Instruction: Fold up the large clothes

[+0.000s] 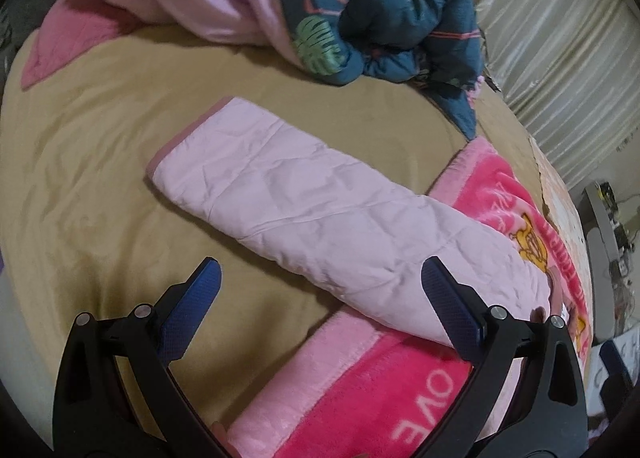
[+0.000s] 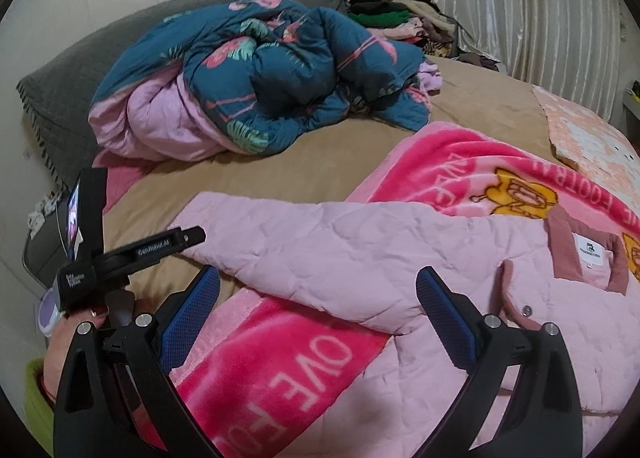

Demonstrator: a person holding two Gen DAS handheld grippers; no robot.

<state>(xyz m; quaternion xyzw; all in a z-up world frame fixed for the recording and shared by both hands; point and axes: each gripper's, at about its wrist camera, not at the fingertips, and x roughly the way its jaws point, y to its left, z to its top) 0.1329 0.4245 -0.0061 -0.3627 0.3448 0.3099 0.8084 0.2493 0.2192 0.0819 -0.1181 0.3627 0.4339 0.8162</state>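
A pale pink quilted jacket [image 2: 460, 298] lies spread on a hot-pink fleece blanket [image 2: 280, 370], its dusty-pink collar and white label [image 2: 588, 254] to the right. One sleeve [image 1: 304, 194] stretches flat across the tan bed sheet [image 1: 100, 178], cuff at the far end. My left gripper [image 1: 320, 264] is open just short of the sleeve's near edge, holding nothing. In the right wrist view the left gripper's body [image 2: 152, 250] sits beside the cuff, held by a hand [image 2: 60, 342]. My right gripper [image 2: 318, 274] hovers open over the sleeve near the armpit, empty.
A bunched teal flamingo-print comforter [image 2: 280, 78] with pink lining fills the back of the bed. A grey pillow [image 2: 80, 90] lies behind it, and a pile of clothes [image 2: 400, 18] sits by the curtain [image 2: 520, 10]. A peach patterned blanket [image 2: 588, 138] covers the right edge.
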